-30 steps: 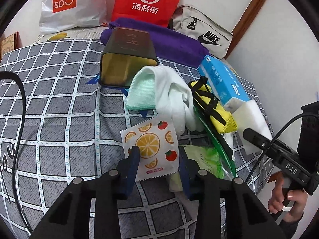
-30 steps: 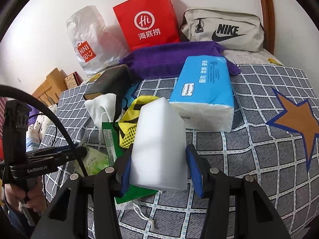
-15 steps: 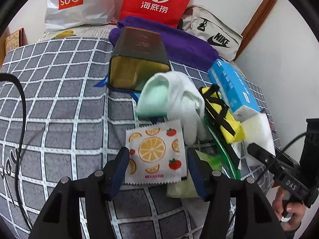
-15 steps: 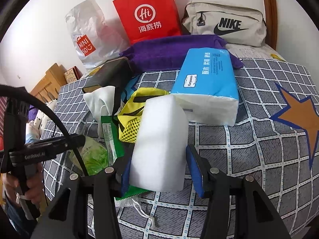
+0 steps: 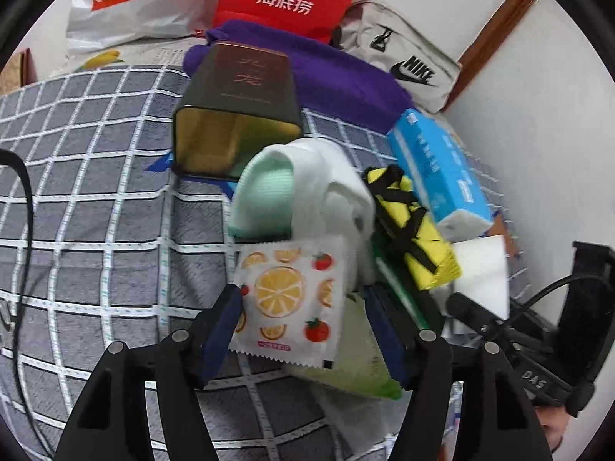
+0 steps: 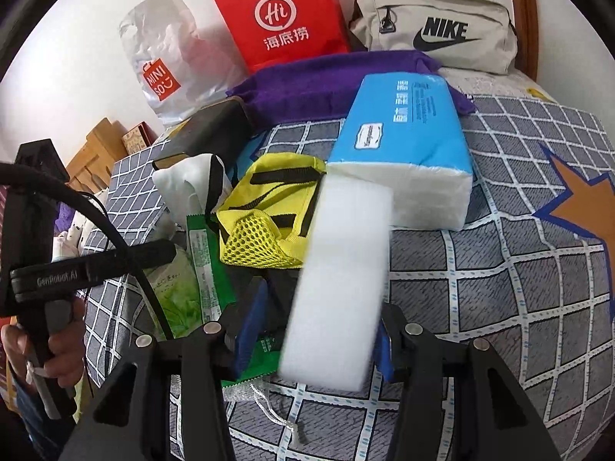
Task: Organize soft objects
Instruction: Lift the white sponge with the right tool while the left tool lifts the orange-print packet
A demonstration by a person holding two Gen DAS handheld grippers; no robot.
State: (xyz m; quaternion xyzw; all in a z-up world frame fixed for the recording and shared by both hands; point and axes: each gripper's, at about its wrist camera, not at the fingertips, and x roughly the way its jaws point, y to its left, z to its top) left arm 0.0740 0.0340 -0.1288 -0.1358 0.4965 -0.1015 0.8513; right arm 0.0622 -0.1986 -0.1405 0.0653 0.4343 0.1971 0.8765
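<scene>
White sponge (image 6: 342, 280), one, two grippers

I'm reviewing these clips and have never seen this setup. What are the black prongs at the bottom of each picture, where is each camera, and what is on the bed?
No robot here: a person holds one pair of tongs in each hand, with a camera on each looking along its fingers. In the left picture, the open left tongs straddle a fruit-print packet. In the right picture, the right tongs are around a white sponge block; it is blurred, so the grip is unclear. On the checked bedcover lie a yellow mesh bag, blue tissue pack and dark tin.
</scene>
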